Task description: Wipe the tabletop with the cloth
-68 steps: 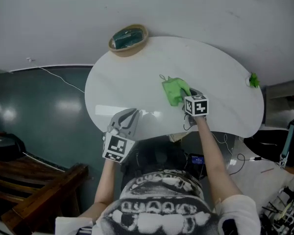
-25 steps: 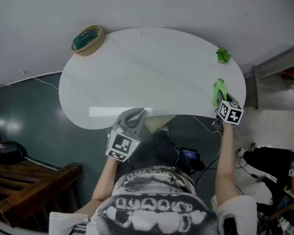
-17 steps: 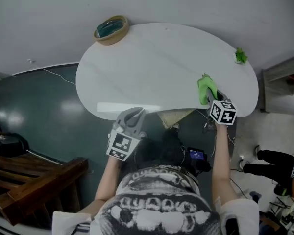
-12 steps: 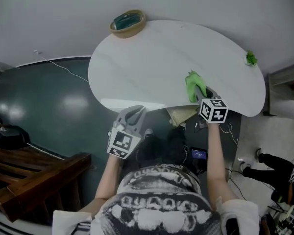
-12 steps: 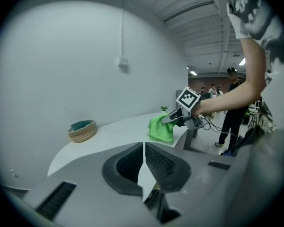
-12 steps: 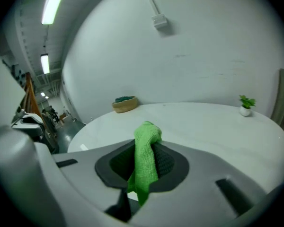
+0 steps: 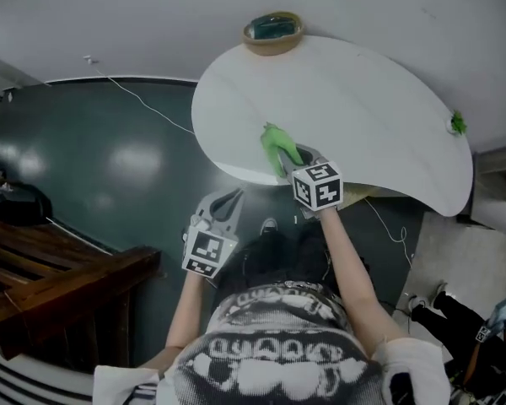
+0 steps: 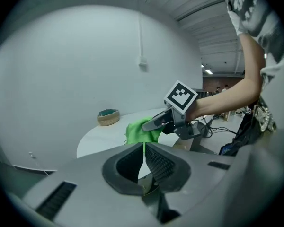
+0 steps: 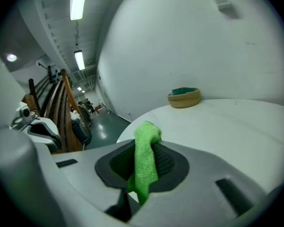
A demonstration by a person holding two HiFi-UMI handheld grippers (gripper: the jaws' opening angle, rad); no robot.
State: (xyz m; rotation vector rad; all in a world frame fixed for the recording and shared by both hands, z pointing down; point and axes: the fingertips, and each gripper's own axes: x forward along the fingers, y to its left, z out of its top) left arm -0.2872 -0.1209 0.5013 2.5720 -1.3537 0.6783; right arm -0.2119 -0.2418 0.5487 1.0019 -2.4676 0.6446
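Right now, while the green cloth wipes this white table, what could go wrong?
The green cloth in the right gripper is at the near edge of the white oval table; a stroke may slip off. The woven basket sits on the far rim; wiping there could push it off.

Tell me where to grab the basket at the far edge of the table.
Pinch the rim of the basket from above, one jaw inside, one outside, on the side facing the table centre. It stands upright and open-topped and likely is too wide to span. Something teal fills the middle, so keep the inner jaw close to the wall.
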